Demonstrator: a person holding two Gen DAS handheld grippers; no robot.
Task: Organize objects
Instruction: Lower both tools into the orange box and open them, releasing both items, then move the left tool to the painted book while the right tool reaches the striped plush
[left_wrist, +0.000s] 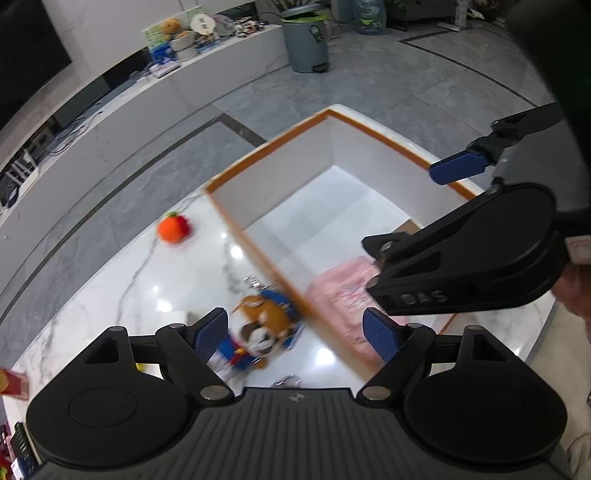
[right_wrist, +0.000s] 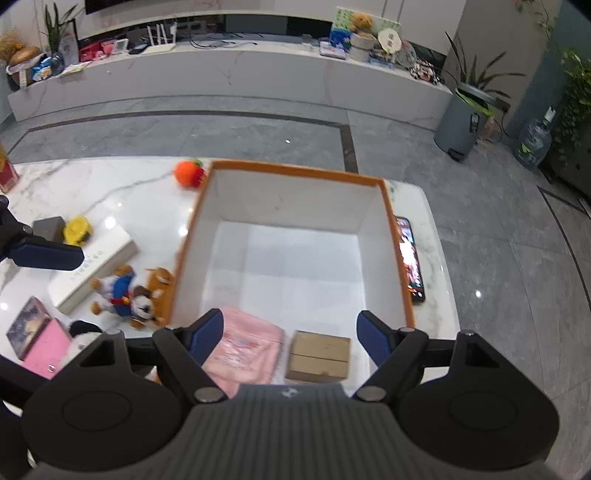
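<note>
A white box with an orange rim (left_wrist: 266, 147) (right_wrist: 295, 170) stands on the marble table. Inside lie a pink cloth pouch (right_wrist: 245, 349) (left_wrist: 343, 299) and a small brown cardboard box (right_wrist: 319, 356). My right gripper (right_wrist: 290, 336) is open and empty above the box's near end; it also shows in the left wrist view (left_wrist: 413, 240). My left gripper (left_wrist: 297, 332) is open and empty above a plush dog in a blue jacket (left_wrist: 264, 328) (right_wrist: 123, 295), which lies just left of the box. An orange plush fruit (left_wrist: 173, 229) (right_wrist: 190, 173) lies farther back.
A long white box (right_wrist: 96, 266), a yellow toy (right_wrist: 77, 230), a grey block (right_wrist: 48, 227), pink and dark booklets (right_wrist: 37, 332) lie left of the box. A phone (right_wrist: 410, 258) lies right of it. A red box (right_wrist: 7, 177) stands at the table's far left.
</note>
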